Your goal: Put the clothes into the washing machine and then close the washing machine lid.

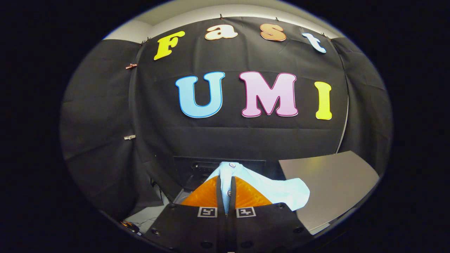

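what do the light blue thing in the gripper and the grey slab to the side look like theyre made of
The light blue garment, pinched between the closed fingers of the gripper, looks like soft woven fabric, probably cotton: it drapes, folds and carries small buttons. The grey panel beside it looks like smooth, rigid painted metal or plastic, with a soft sheen from the light; which of the two is unclear.

- The garment (277, 188) pinched between the fingers of the gripper (226, 186) is pale blue, nearly white, with small buttons ringed in a darker tone.
- The table (330, 179) beside it is plain light grey.
- The booth wall (105, 105) is black cloth.
- The gripper body carries two black-and-white square markers (207, 212).
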`<state>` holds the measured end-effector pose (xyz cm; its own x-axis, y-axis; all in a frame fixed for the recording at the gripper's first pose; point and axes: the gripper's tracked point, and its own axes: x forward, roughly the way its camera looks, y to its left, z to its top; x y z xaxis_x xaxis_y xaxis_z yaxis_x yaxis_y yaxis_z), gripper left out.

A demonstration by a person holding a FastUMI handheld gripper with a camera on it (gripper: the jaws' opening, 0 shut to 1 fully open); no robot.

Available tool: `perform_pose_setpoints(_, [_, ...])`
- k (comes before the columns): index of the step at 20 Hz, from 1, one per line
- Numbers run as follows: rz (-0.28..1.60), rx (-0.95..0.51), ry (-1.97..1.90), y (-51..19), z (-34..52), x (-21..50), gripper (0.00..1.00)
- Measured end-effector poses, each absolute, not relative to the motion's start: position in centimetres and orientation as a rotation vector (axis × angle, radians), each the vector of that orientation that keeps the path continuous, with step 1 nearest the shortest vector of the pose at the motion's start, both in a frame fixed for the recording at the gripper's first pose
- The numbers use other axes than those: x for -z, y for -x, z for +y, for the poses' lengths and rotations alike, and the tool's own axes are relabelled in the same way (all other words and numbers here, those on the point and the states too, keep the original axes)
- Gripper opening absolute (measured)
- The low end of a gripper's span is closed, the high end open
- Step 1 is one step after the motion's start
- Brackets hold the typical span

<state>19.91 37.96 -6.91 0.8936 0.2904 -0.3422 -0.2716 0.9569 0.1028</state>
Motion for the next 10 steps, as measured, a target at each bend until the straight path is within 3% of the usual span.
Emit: perform_pose_setpoints(10, [0.308,-0.310,-0.042,-18.8,42.3,15.5,0.05])
